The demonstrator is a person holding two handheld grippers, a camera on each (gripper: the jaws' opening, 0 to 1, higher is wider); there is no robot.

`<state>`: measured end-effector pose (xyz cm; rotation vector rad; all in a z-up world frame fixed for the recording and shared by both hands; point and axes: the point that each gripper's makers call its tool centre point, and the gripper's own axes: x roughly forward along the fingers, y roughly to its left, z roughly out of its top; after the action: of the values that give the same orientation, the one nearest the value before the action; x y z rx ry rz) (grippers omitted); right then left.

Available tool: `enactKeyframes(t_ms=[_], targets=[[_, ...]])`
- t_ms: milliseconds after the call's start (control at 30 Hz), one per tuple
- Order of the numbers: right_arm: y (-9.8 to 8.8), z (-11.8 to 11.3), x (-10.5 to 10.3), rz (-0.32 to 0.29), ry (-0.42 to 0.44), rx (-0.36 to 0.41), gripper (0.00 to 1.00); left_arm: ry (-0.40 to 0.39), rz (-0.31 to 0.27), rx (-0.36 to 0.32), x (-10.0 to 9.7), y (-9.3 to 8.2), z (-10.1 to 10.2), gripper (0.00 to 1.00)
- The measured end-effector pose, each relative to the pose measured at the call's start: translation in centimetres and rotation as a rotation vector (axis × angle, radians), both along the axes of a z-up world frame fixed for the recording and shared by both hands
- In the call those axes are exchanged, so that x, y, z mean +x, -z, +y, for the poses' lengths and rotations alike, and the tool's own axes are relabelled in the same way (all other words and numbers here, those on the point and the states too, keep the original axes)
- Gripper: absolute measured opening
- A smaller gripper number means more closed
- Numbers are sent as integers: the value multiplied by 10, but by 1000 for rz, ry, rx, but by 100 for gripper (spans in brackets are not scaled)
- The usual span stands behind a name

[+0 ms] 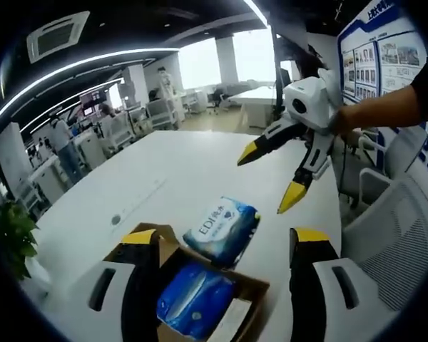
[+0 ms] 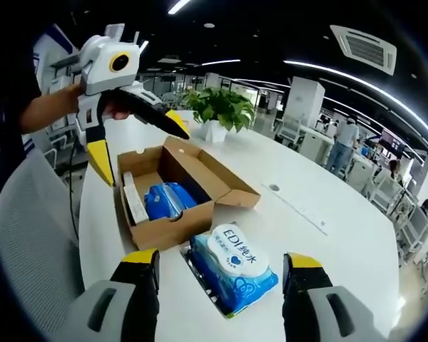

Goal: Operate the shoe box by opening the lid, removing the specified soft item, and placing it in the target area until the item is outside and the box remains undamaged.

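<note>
The brown shoe box [image 2: 167, 231] stands on the white table with its lid flap [image 2: 217, 178] folded open. Inside lie a blue soft pack [image 2: 167, 199] and a white item [image 2: 134, 201]. A blue-and-white wipes pack [image 2: 235, 267] rests on the table just outside the box, touching its front wall. My right gripper [image 2: 221, 258] is open, its jaws on either side of that pack. My left gripper [image 2: 139, 148] hovers open above the box's far end. In the left gripper view, the box [image 1: 251, 291], the blue pack [image 1: 196, 299] and the wipes pack [image 1: 221, 228] sit between my left gripper's [image 1: 225, 237] jaws; the right gripper [image 1: 267, 178] hangs open above the table.
A potted plant [image 2: 217, 107] stands on the table behind the box. A grey mesh office chair [image 1: 392, 242] sits at the table's edge beside the person's arm. A cable strip [image 2: 299, 206] runs along the wide white table [image 1: 171, 171]. Desks and people are in the background.
</note>
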<state>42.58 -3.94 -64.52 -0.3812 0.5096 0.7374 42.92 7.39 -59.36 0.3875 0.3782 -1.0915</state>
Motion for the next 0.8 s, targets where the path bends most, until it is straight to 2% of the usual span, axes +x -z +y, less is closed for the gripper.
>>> enactKeyframes(t_ms=[200, 433, 600, 800], targets=[[-1, 14, 4, -5, -35, -4, 68, -67, 11, -36, -1, -5, 27, 76], [-9, 34, 10, -43, -95, 0, 66, -145, 16, -59, -6, -6, 59, 76], [-9, 49, 14, -44, -124, 3, 66, -197, 10, -110, -8, -11, 79, 77], [-9, 66, 20, -43, -170, 2, 67, -235, 0, -129, -16, -6, 106, 78]])
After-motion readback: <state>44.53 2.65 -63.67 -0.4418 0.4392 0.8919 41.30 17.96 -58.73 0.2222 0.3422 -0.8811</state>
